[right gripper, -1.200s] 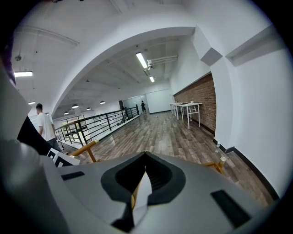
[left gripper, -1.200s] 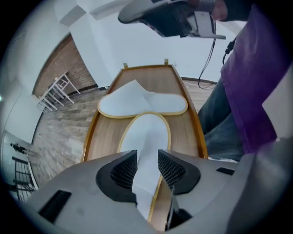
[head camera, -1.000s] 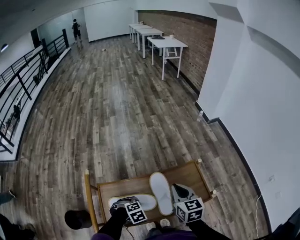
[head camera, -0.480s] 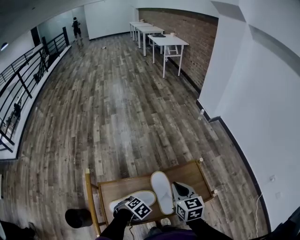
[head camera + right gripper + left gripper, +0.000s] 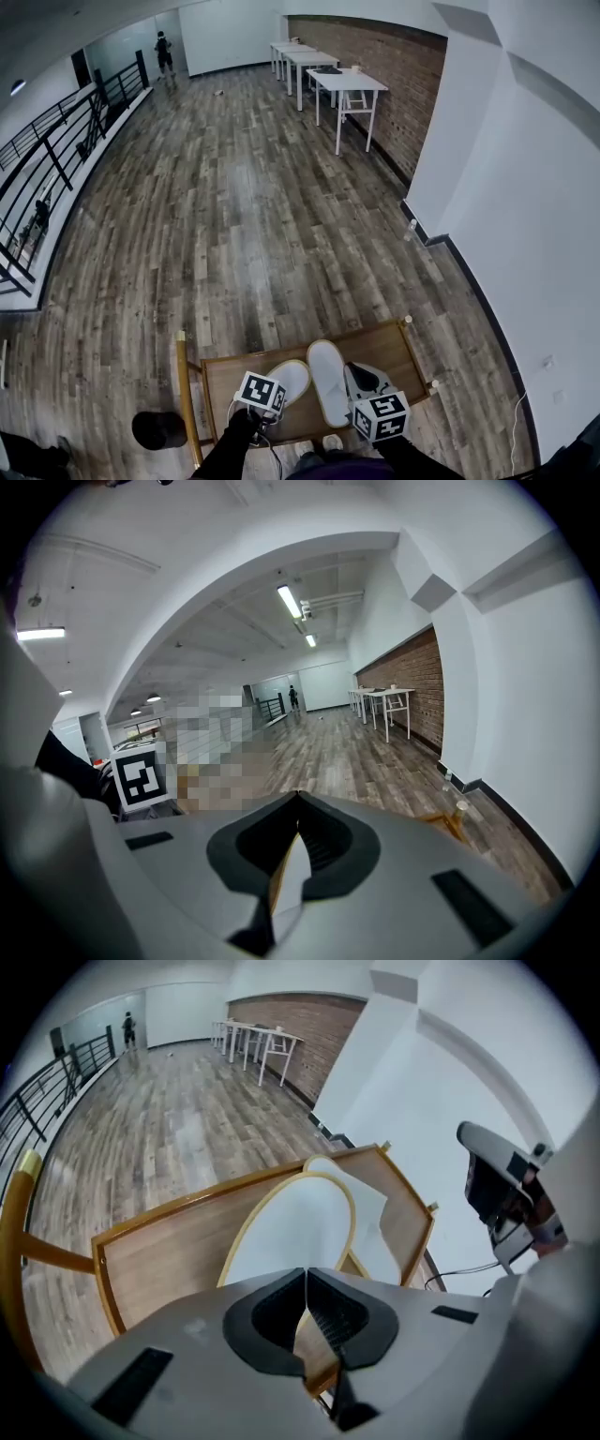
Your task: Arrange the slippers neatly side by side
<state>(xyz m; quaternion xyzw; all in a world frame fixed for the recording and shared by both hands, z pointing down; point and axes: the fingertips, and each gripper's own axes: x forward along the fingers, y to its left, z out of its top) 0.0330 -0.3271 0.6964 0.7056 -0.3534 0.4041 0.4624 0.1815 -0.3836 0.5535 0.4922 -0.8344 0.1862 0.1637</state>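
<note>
Two white slippers with tan rims lie on a low wooden tray table (image 5: 223,382). The left slipper (image 5: 287,378) lies at a slant, its toe beside the right slipper (image 5: 326,380), which points away from me. My left gripper (image 5: 265,405) is at the left slipper's heel; its jaws are closing, and the pads pinch the tan rim (image 5: 319,1358) below the left gripper's tips (image 5: 307,1274). That slipper's sole (image 5: 291,1227) fills the view ahead. My right gripper (image 5: 354,373) stands just right of the right slipper, shut (image 5: 298,803) on a white, tan-edged sliver of it (image 5: 286,878).
The tray table has a raised rim (image 5: 141,1227) and corner posts (image 5: 407,322). A black round object (image 5: 157,429) sits on the floor at its left. A white wall (image 5: 525,234) runs close on the right, white tables (image 5: 342,84) stand far off, and a railing (image 5: 56,159) lines the left.
The left slipper has swung from lying crosswise to slanting away, its toe now beside the right slipper. My left gripper moved right with it. The right gripper stayed put.
</note>
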